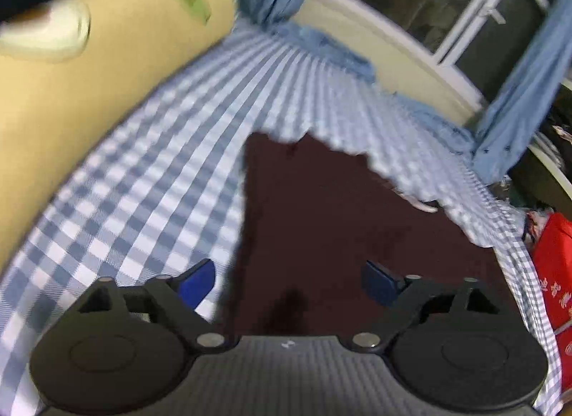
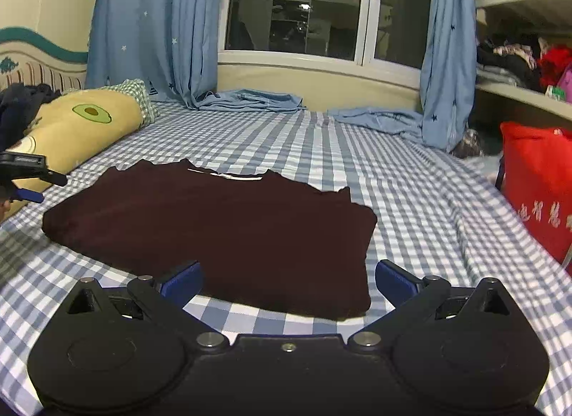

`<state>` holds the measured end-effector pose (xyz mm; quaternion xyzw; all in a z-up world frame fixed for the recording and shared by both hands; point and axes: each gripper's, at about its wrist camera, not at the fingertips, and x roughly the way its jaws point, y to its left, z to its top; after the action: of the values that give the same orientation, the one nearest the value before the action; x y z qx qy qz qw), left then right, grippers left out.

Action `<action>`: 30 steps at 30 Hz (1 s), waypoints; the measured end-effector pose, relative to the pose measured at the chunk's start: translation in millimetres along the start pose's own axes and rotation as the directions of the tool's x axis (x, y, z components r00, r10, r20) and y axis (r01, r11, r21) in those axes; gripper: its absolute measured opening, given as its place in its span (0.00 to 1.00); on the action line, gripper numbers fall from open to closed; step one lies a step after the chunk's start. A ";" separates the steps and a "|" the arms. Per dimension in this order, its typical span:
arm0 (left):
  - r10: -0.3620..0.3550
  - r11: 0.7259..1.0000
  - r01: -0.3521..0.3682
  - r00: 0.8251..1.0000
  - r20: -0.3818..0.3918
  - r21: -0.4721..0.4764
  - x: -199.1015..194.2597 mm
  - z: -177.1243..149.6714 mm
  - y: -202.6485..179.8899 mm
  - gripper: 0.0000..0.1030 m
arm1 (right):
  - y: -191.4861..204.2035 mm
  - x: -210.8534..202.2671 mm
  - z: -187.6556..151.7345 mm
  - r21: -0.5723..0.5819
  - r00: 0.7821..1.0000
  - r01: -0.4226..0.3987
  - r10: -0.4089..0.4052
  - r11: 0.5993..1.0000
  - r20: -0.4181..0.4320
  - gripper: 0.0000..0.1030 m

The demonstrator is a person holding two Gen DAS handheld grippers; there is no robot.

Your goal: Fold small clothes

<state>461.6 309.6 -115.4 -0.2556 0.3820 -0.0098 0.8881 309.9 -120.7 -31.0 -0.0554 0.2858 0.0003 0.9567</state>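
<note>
A dark maroon garment (image 2: 221, 230) lies folded flat on the blue-and-white checked bedsheet (image 2: 357, 151), its white neck label at the far edge. It also shows in the left wrist view (image 1: 321, 223). My right gripper (image 2: 287, 282) is open and empty, just above the garment's near edge. My left gripper (image 1: 289, 282) is open and empty over the garment's left side; that view is blurred. It shows in the right wrist view (image 2: 34, 180) at the far left, beside the garment.
A yellow avocado pillow (image 2: 82, 122) lies at the left of the bed, also in the left wrist view (image 1: 107, 69). Blue curtains (image 2: 150, 22) drape onto the bed's far side under the window. A red bag (image 2: 536, 187) stands at the right edge. Shelves (image 2: 522, 87) hold clothes.
</note>
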 end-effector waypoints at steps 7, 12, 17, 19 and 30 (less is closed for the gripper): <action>-0.301 0.933 0.282 0.952 -0.054 -0.225 50.0 -6.6 53.6 0.79 | 18.3 11.9 8.7 -0.064 1.000 0.014 -0.013 0.998 0.009 0.99; -0.397 0.889 0.367 0.916 -0.062 -0.274 73.1 2.3 63.0 0.69 | 28.6 22.7 17.8 -0.053 0.999 -0.033 0.033 0.998 0.002 0.99; -0.418 0.879 0.373 0.902 -0.103 -0.298 102.7 9.1 48.9 0.30 | 37.1 27.6 20.5 -0.060 0.999 -0.046 0.046 0.997 -0.003 0.99; -0.395 0.879 0.339 0.912 -0.112 -0.336 113.3 6.4 49.7 0.18 | 38.5 28.9 20.6 -0.063 0.999 -0.044 0.044 0.997 -0.008 0.99; -0.194 0.980 0.192 0.980 -0.041 -0.050 46.1 29.6 -52.0 0.12 | 2.1 23.8 9.2 0.049 0.999 -0.039 0.039 0.998 -0.007 0.99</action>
<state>523.7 267.8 -105.4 -0.3113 0.3756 -0.0928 0.8680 334.8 -118.4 -36.6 -0.0264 0.2905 0.0118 0.9564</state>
